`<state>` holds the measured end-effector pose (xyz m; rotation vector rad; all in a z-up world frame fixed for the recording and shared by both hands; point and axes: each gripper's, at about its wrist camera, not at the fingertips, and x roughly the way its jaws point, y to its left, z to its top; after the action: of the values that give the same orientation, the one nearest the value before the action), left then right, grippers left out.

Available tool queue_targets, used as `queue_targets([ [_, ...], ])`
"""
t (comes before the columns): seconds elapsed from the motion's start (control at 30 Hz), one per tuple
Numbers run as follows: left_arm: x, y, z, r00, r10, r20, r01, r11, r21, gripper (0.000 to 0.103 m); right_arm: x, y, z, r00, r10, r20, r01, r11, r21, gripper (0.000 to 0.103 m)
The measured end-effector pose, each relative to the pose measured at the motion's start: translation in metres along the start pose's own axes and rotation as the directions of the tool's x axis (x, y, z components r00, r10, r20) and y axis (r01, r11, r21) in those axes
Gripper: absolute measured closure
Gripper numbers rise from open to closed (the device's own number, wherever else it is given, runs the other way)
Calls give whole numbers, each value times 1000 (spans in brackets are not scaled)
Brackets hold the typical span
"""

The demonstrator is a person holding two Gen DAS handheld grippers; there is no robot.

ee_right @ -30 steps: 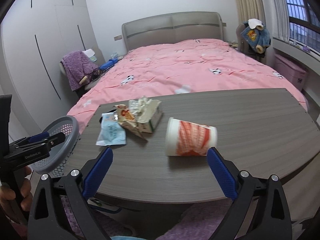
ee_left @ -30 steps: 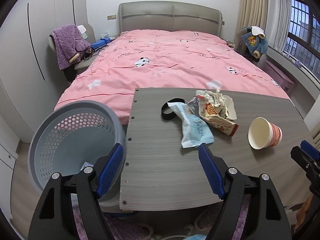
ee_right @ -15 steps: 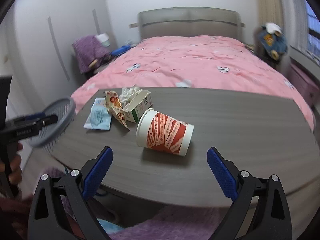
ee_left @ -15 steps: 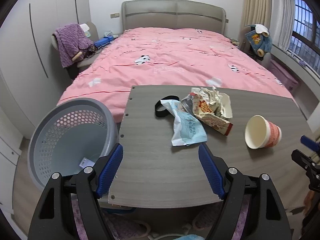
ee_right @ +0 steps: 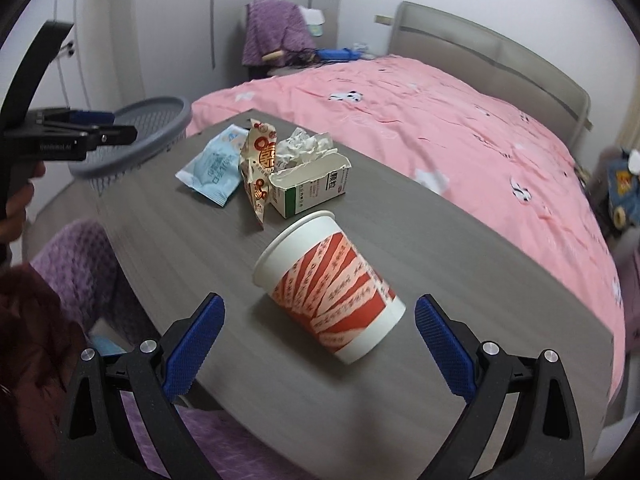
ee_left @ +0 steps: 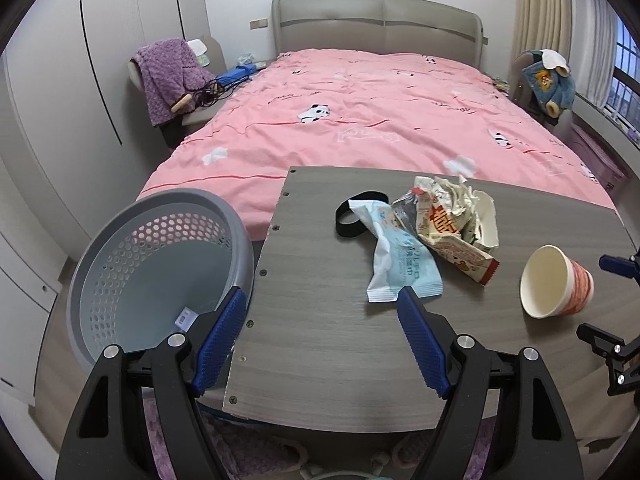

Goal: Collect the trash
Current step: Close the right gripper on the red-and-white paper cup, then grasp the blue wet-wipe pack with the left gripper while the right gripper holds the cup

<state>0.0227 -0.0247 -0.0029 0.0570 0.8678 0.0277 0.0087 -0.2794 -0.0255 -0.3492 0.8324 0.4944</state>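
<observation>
The cup [ee_right: 328, 288] lies on its side on the table [ee_right: 460, 264], just ahead of the wide-open right gripper [ee_right: 316, 336]. It should be squeezed gently so it is not crushed, then dropped in the basket [ee_left: 160, 276]. The left gripper [ee_left: 320, 332] is wide too, holding nothing.

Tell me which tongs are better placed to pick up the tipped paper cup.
Right. The right tongs are open, with the paper cup lying just ahead between them. The left tongs face the blue wrapper instead.
</observation>
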Motion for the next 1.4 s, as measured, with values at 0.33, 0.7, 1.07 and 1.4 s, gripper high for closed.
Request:
queue_targets([
  [0.33, 0, -5, 4, 1000, 19, 6, -19, 1000, 14, 28, 40, -5, 14, 993, 68, -99, -79, 991, -106, 9],
  [0.7, 6, -6, 1, 1000, 20, -8, -20, 1000, 17, 28, 49, -1, 12, 985, 132, -112, -129, 991, 39, 38],
  [1.07, 23, -13, 2, 1000, -16, -25, 16, 1000, 15, 28, 29, 4, 4, 997, 63, 42, -75, 917, 392, 41],
  [1.4, 46, -34, 15, 996, -82, -32, 83, 996, 30, 28, 16, 4, -5, 994, -60, 93, -2, 832, 555, 41],
])
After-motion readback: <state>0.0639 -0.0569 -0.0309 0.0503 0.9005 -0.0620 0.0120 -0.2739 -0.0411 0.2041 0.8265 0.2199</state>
